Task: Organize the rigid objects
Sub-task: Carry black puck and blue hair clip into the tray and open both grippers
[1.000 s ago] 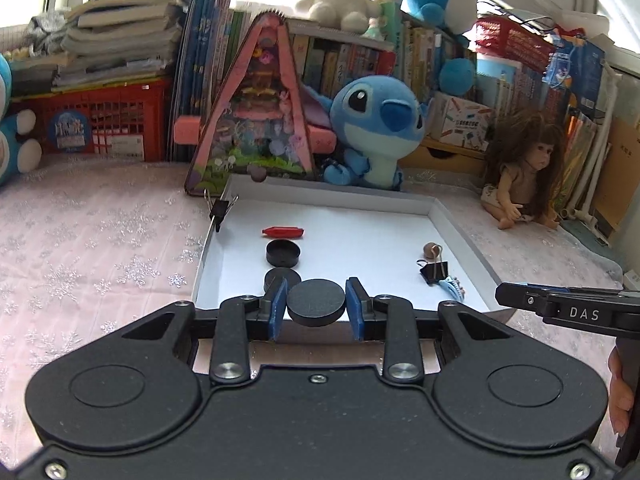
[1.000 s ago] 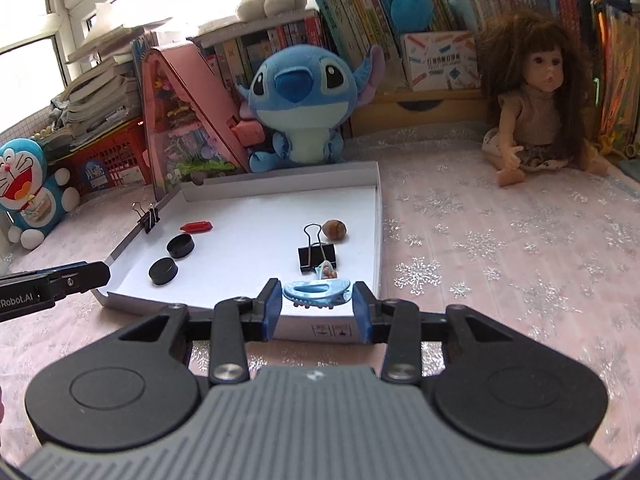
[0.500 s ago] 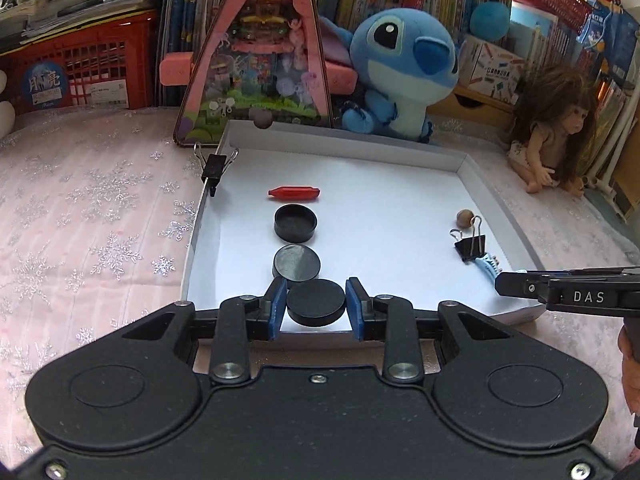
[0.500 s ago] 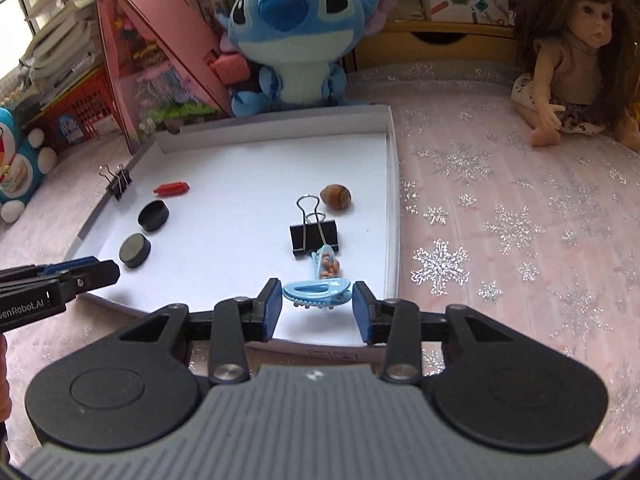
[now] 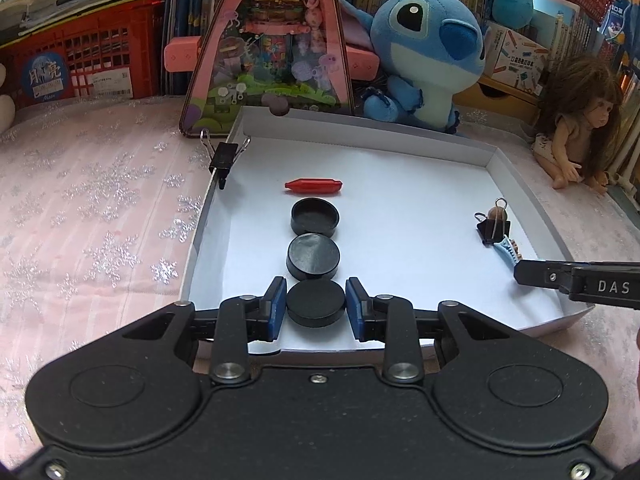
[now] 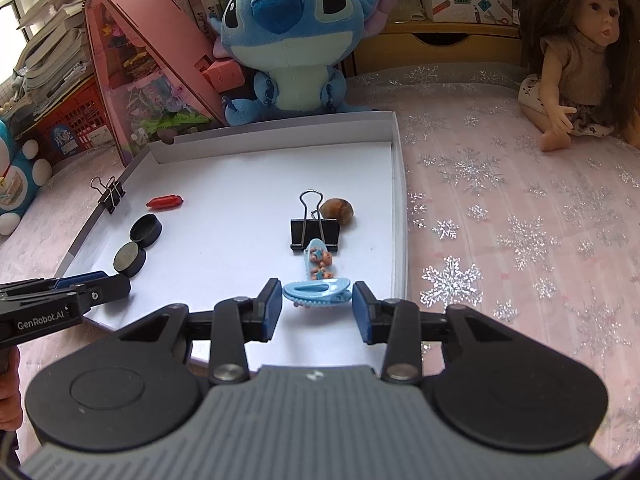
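My left gripper (image 5: 316, 304) is shut on a black disc (image 5: 316, 305), held low over the near end of the white tray (image 5: 520, 172). Just beyond it two more black discs (image 5: 313, 257) (image 5: 315, 217) and a red capsule (image 5: 314, 186) lie in a line. My right gripper (image 6: 317, 300) is shut on a light blue hair clip (image 6: 317, 294) over the tray's near right part. Ahead of it lie a second blue clip with small bears (image 6: 319, 260), a black binder clip (image 6: 315, 232) and a brown nut (image 6: 338, 209). The left gripper (image 6: 116, 285) shows at the left edge of the right wrist view.
Another binder clip (image 5: 224, 156) is clamped on the tray's left wall. A blue plush (image 5: 424, 52), a pink toy house (image 5: 272, 40), a doll (image 5: 576, 120) and a red crate (image 5: 84, 64) stand behind and beside the tray on a pink snowflake cloth (image 5: 100, 220).
Both grippers have moved forward and down over the tray with their objects still held. The black disc now sits right behind the row of two discs; the blue clip nears the other clip.
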`<state>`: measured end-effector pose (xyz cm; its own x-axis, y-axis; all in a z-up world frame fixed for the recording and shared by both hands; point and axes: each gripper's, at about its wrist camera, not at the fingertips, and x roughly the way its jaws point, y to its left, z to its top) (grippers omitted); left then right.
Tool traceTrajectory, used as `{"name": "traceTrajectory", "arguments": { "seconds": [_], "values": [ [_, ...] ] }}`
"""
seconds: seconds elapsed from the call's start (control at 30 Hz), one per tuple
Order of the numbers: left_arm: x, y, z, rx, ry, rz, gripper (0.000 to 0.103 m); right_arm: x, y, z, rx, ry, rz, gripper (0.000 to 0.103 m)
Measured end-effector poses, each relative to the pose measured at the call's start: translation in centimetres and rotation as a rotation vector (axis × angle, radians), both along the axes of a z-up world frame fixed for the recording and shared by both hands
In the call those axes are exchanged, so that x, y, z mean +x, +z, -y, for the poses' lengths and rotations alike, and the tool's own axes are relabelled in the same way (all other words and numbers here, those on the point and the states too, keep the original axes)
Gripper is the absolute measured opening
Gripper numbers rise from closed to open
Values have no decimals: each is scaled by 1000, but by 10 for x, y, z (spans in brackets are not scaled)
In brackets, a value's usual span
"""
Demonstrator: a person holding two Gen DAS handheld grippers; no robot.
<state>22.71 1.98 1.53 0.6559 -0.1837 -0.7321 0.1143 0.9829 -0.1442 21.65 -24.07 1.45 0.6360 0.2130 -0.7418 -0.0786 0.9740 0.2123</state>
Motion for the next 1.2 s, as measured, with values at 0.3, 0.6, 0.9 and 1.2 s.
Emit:
{"name": "traceTrajectory", "arguments": {
  "seconds": [0.3,0.6,0.9,1.2],
  "values": [
    [12,-2,2,12,13,22,30,9,-3,-2,8,-8,4,43],
    [20,-3,4,26,33,41,30,14,-5,-4,21,-20,19,43],
    [11,0,6,33,18,51,44,6,-4,-3,36,-6,38,56],
    [-23,15,10,53,-33,118,62,-22,4,0,53,19,92,69]
  ]
}}
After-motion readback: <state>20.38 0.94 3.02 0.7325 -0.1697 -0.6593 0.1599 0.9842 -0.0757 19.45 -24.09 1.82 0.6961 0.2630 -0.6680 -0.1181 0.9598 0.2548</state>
